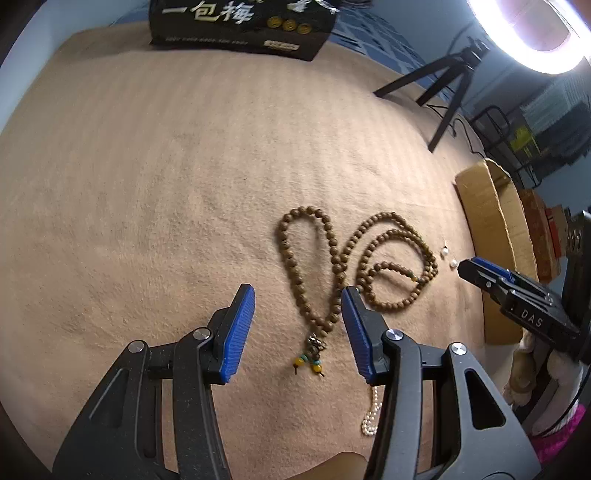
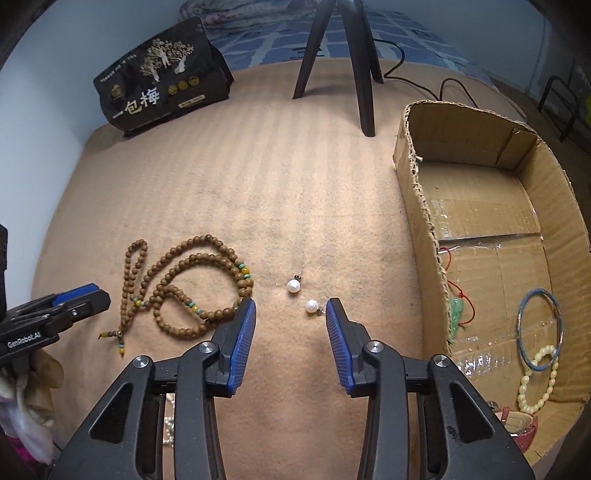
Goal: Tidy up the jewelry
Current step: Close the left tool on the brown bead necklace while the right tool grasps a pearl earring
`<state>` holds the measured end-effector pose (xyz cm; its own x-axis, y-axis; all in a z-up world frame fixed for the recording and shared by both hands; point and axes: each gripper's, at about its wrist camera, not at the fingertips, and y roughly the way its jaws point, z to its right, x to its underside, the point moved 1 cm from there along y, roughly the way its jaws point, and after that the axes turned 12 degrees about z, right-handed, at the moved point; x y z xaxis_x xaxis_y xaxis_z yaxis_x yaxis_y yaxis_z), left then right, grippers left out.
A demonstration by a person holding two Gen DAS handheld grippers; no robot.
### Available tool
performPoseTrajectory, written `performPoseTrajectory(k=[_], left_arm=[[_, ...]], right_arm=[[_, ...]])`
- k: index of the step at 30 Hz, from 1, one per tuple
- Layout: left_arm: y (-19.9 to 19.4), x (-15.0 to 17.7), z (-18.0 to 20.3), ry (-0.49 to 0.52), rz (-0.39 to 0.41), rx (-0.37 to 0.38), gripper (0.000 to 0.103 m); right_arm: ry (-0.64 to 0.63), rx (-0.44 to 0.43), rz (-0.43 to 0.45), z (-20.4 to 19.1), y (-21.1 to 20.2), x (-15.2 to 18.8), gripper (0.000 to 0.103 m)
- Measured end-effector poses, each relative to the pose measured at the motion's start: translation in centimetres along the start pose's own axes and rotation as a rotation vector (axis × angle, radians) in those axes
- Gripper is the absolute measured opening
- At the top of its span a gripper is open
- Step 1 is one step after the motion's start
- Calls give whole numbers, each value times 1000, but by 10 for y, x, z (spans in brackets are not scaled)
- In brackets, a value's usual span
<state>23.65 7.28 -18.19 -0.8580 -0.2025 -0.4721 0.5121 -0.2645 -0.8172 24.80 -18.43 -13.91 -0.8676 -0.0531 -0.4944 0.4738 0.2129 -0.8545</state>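
A long brown wooden bead strand [image 1: 332, 258] lies looped on the tan cloth; it also shows in the right wrist view [image 2: 184, 284]. My left gripper [image 1: 297, 291] is open just above its tassel end. Two pearl earrings [image 2: 293, 286] [image 2: 311, 306] lie apart on the cloth; my right gripper [image 2: 291, 306] is open, with the nearer pearl beside its right fingertip. A white pearl strand [image 1: 371, 417] lies partly under my left gripper's right finger. The cardboard box [image 2: 417, 206] holds a blue bangle [image 2: 541, 328], a pale bead bracelet [image 2: 535, 380], a red-corded green pendant [image 2: 456, 310] and a pink watch strap [image 2: 521, 424].
A black snack bag [image 2: 162, 77] stands at the back of the cloth. A black tripod [image 2: 354, 62] stands behind the box, with cables trailing right. A bright ring light [image 1: 535, 33] glares at the top right of the left wrist view. Cloth items lie off the near edge [image 2: 22, 406].
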Motion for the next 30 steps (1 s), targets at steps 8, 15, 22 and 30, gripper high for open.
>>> performPoseTrajectory(k=[8,15,22,30], left_arm=[[15,-3,0,-73,-20,49,58],[30,-4,10,-104,-38,76,64],[42,-6,37,-51,-43,82,64],[50,-5,54,44,-28,36,64]], right_arm=[[14,4,-4,-6,13,0,37],[54,-6,-5,-2,15,-1,37],[71,15,-16,2,17,2,36],[74,31,-15,2,20,0,31]])
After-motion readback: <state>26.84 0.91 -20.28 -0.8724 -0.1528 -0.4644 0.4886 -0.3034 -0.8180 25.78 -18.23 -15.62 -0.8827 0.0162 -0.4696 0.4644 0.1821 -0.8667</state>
